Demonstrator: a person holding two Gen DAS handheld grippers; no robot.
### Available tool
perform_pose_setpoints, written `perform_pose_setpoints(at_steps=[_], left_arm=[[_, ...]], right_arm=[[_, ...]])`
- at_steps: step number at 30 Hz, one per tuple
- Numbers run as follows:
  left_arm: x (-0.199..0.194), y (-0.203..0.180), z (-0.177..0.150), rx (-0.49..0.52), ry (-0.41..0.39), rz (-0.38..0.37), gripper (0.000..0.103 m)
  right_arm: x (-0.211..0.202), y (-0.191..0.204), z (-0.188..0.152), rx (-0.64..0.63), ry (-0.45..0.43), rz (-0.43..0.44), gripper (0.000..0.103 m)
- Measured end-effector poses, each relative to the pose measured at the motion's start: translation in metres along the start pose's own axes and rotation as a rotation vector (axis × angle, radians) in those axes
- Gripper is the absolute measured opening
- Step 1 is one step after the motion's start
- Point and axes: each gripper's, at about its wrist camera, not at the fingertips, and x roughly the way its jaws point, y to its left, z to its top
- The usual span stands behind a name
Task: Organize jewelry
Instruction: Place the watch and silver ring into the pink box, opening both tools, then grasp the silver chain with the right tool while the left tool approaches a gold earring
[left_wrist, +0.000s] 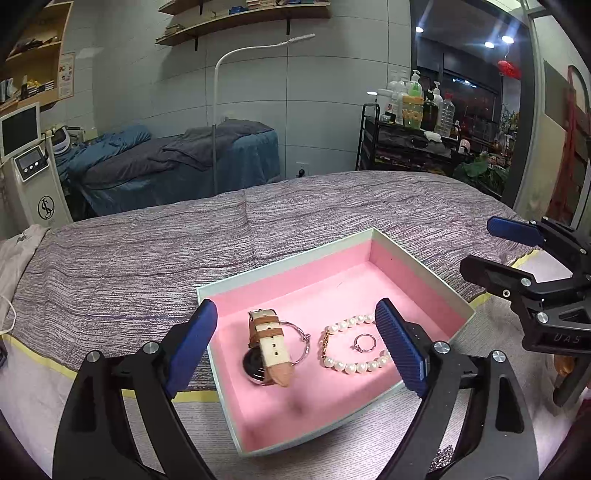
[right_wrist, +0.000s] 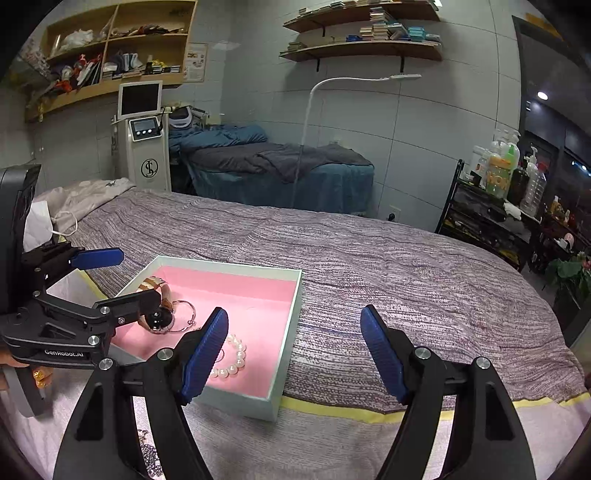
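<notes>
A pale box with a pink lining (left_wrist: 417, 258) lies open on the bed. Inside lie a tan-strap watch (left_wrist: 269, 343), a thin silver bangle (left_wrist: 300, 341), a pearl bracelet (left_wrist: 351, 363) and a small ring (left_wrist: 364, 342). My left gripper (left_wrist: 299, 350) is open and empty above the box's near side. My right gripper (right_wrist: 295, 354) is open and empty above the bedspread, to the right of the box (right_wrist: 291, 314). The watch (right_wrist: 159, 314) and pearls (right_wrist: 232, 358) also show in the right wrist view. A silver chain (left_wrist: 441, 458) lies on the bed in front of the box.
A purple-grey striped bedspread (left_wrist: 184, 251) covers the bed, with a yellow-edged pale sheet (right_wrist: 351, 435) at the near side. A white bag (right_wrist: 40, 221) sits at the bed's left end. A floor lamp (right_wrist: 310, 122), treatment bed and bottle cart (right_wrist: 498, 192) stand beyond.
</notes>
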Motion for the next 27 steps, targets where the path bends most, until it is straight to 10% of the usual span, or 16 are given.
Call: perform_pose_setpoints(at_steps=[27], left_arm=[[-0.106, 0.01, -0.13, -0.097, 0.091, -0.044, 0.093]], right_arm=[[-0.033, 0.067, -0.097, -0.156, 0.248, 0.291, 0.068]])
